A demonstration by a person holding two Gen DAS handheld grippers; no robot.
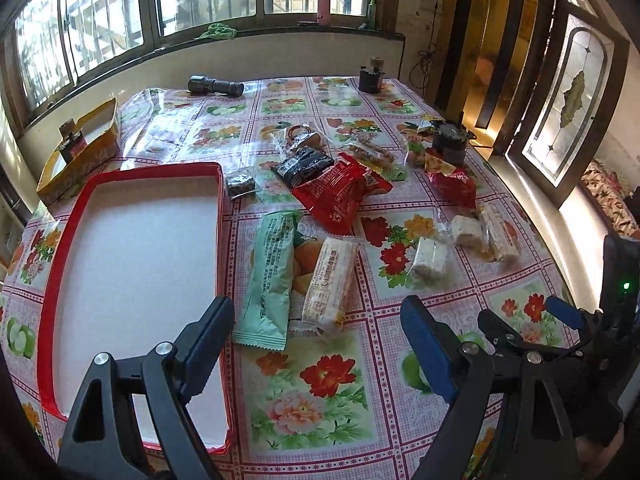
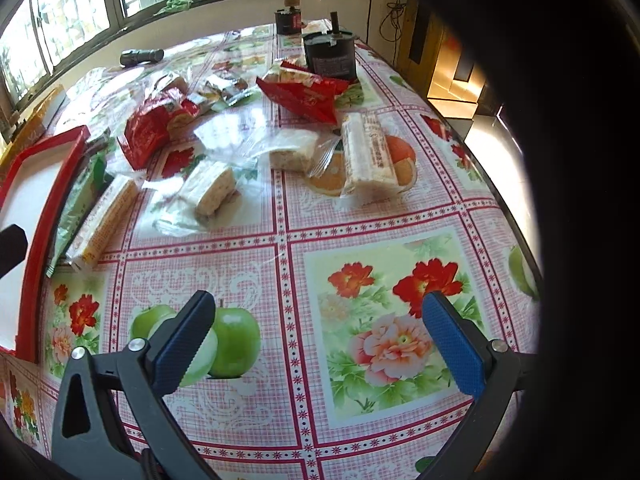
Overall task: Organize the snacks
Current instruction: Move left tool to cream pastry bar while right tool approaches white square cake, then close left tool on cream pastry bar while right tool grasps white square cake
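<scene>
A red-rimmed tray [image 1: 218,216] with a white floor lies empty at the left of the table. Just right of it lie a green packet [image 1: 270,276] and a cream packet [image 1: 330,280]. Farther back are a red packet [image 1: 340,192] and a black packet [image 1: 304,164]. Clear-wrapped white nougat pieces [image 1: 430,260] lie to the right. My left gripper [image 1: 316,332] is open, holds nothing, and hovers just short of the green and cream packets. My right gripper [image 2: 320,336] is open and empty over bare tablecloth. The nougat pieces [image 2: 212,190] and a long white bar [image 2: 368,152] lie ahead of it.
A yellow box [image 1: 80,152] sits at the far left corner with a dark item in it. A flashlight [image 1: 216,86] and a dark jar [image 1: 370,76] stand near the window side. A dark cylinder [image 2: 330,56] stands behind a second red packet [image 2: 308,96]. The table edge [image 2: 496,200] runs along the right.
</scene>
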